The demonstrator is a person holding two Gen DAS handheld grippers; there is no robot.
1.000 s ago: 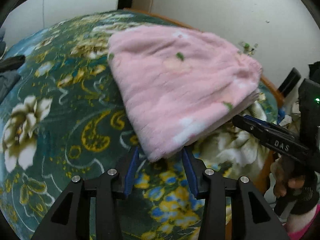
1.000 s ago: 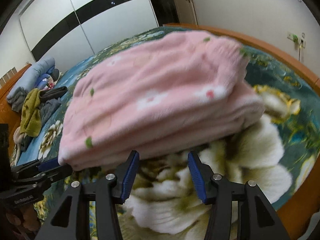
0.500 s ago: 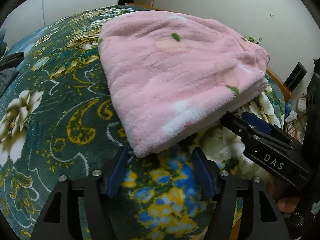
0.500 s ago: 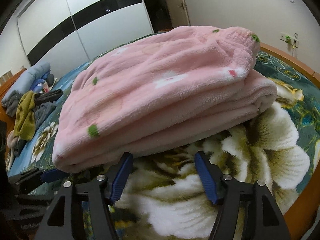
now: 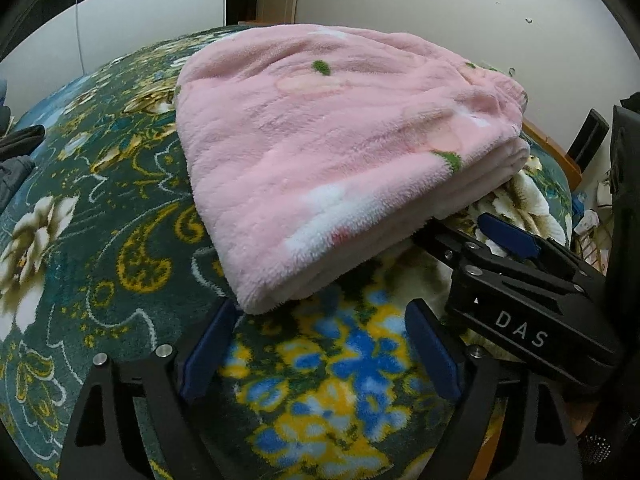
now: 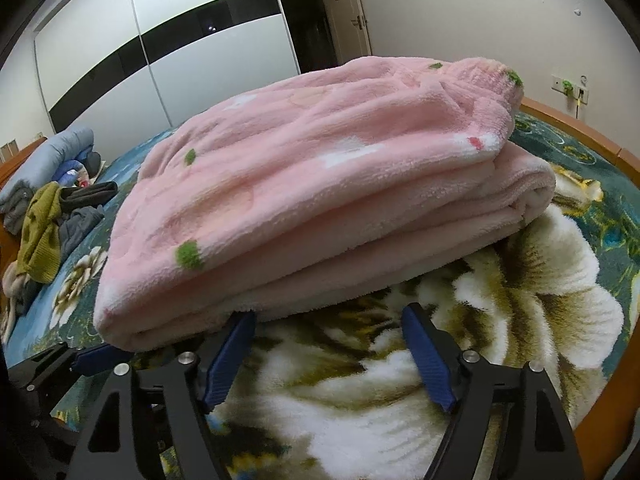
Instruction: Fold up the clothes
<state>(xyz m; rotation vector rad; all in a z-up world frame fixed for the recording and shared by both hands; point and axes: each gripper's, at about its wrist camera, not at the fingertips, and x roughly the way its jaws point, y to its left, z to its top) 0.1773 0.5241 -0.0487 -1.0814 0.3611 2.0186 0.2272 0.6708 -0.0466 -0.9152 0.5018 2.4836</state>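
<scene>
My left tool (image 5: pixel 316 350) stands with its jaws spread wide and nothing between them, just short of the near corner of the pink fleece (image 5: pixel 340 152). My right tool (image 6: pixel 328 354) is likewise parted and empty, its left finger tip touching or tucked just under the fleece's lower edge. The fleece lies on the bed (image 5: pixel 100 220) folded into a thick stack of several layers, edges roughly aligned.

That fits 2 stages: the stack finished and let go, or 1 more fold or a lift to come. If I handle it again, I judge the plush layers will slip, so each tool should take the whole thickness at a corner, not just the top layer, and both should move level together.

The far side of the stack is hidden, so I cannot tell what garment it is. A heap of other clothes (image 6: pixel 44 224) lies well apart by the headboard, too small to sort out.
</scene>
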